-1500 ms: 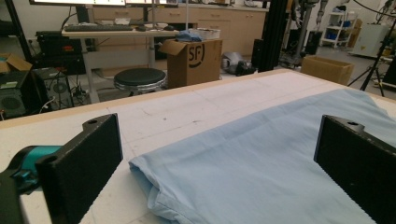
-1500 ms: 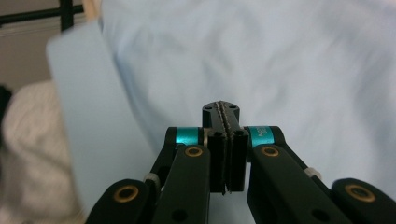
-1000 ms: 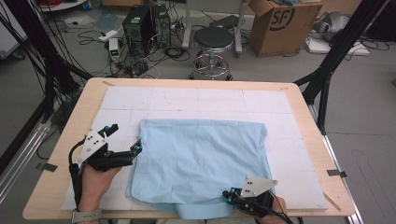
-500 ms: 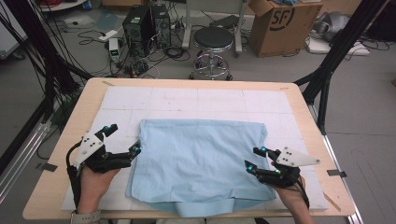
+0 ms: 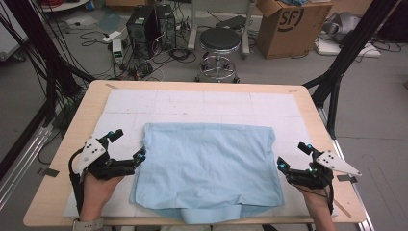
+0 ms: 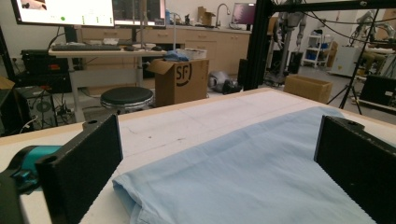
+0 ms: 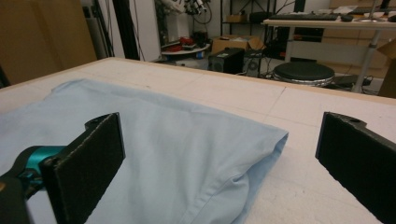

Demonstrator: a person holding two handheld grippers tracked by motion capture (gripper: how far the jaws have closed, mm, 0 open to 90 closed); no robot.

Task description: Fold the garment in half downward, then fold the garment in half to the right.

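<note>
Forearms are seen entering from the near edge of the high view, each hand wrapped around a gripper. On the person's left, the left gripper is held just off the left edge of the light blue cloth, its jaws spread wide with nothing pressed between them; in the left gripper view the cloth's folded edge is seen lying between the two black jaws, untouched by either. On the other side, the right gripper is held just beside the cloth's right edge, and its jaws, which have just been opening, are released and parted with nothing gripped; in the right gripper view the cloth's corner is seen between them, with one jaw standing over the fabric and the other over bare white covering. The cloth is spread flat in the middle of the white covering on the wooden table, its near hem draped slightly over the table's front edge. Beyond the table, a black round stool, a cardboard box and tangled cables on the floor can be made out.
</note>
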